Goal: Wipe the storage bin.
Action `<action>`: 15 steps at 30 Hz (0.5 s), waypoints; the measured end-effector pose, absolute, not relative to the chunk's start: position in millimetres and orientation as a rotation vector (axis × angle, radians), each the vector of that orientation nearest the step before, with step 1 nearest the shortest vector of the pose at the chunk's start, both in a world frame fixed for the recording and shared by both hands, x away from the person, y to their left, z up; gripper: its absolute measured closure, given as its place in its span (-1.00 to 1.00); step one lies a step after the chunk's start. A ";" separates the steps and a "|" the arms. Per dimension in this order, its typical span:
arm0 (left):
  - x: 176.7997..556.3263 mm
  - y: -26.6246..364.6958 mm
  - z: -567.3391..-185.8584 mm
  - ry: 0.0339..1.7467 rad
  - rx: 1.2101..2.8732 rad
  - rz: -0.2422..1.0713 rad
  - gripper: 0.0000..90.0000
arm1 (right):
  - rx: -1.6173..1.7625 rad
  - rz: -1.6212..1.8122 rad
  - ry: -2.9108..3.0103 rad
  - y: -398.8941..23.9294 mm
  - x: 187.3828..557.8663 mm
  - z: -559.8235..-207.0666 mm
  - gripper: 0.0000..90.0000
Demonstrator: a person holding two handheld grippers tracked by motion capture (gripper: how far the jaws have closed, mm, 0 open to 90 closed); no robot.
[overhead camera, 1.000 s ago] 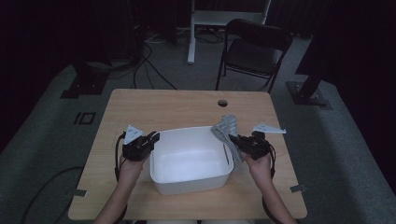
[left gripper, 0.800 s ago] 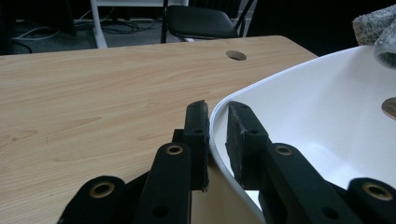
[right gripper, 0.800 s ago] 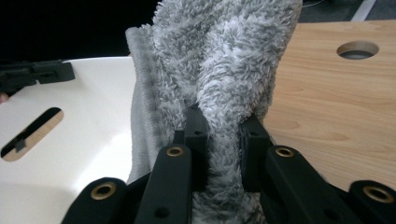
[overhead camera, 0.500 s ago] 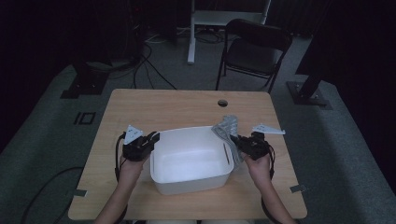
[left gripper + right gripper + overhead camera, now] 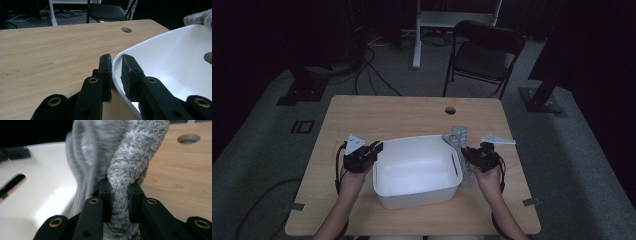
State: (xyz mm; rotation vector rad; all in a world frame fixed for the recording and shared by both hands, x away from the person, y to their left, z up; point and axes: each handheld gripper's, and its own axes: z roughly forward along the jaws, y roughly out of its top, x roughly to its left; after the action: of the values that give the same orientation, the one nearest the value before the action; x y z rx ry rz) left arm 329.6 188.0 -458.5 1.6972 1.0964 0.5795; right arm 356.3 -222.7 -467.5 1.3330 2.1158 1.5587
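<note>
The right gripper [image 5: 116,192] is pinching a thick fold of fluffy grey cloth [image 5: 130,157] between its black pads [image 5: 105,195], clenched tight enough that the pile is bulging out above them; from the high view that cloth [image 5: 456,137] is hanging over the right end of the white plastic tub [image 5: 417,197], partly on the rim and partly on the wooden table [image 5: 387,115] beside it. Across the tub, the left gripper [image 5: 115,75] is clamping the tub's thin left rim [image 5: 117,56], one pad outside the wall and one inside, with the wall caught between them. It looks to me as if the cloth is being brought into the tub while the other hand is steadying it. To do that well, I'd say the right hand [image 5: 489,177] should be lifting the cloth clear of the rim before carrying it inward, so the trailing part isn't dragging the light tub sideways, and the left hand [image 5: 349,177] should be keeping its hold on the rim until the cloth is lying on the tub's floor. Compared with a second ago, nearly nothing is changing: both grippers are sitting in the same places with the same grips, and the tub and cloth are lying as they did.
</note>
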 end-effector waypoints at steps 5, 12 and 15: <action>329.8 187.7 -458.5 1.098 1.697 0.579 0.74 | 1.362 1.548 2.150 -220.8 358.1 -479.1 0.75; 329.6 186.5 -458.3 1.105 1.697 0.588 0.74 | 1.406 1.508 2.205 -218.7 365.2 -493.7 0.75; 329.4 186.2 -458.4 1.107 1.695 0.589 0.74 | 1.435 1.487 2.224 -216.9 369.2 -502.4 0.76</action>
State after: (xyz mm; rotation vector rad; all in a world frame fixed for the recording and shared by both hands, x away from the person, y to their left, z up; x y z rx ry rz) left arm 329.4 186.2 -458.4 1.6945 1.1069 0.5892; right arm 369.2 -216.9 -502.4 1.4347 2.2240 1.4872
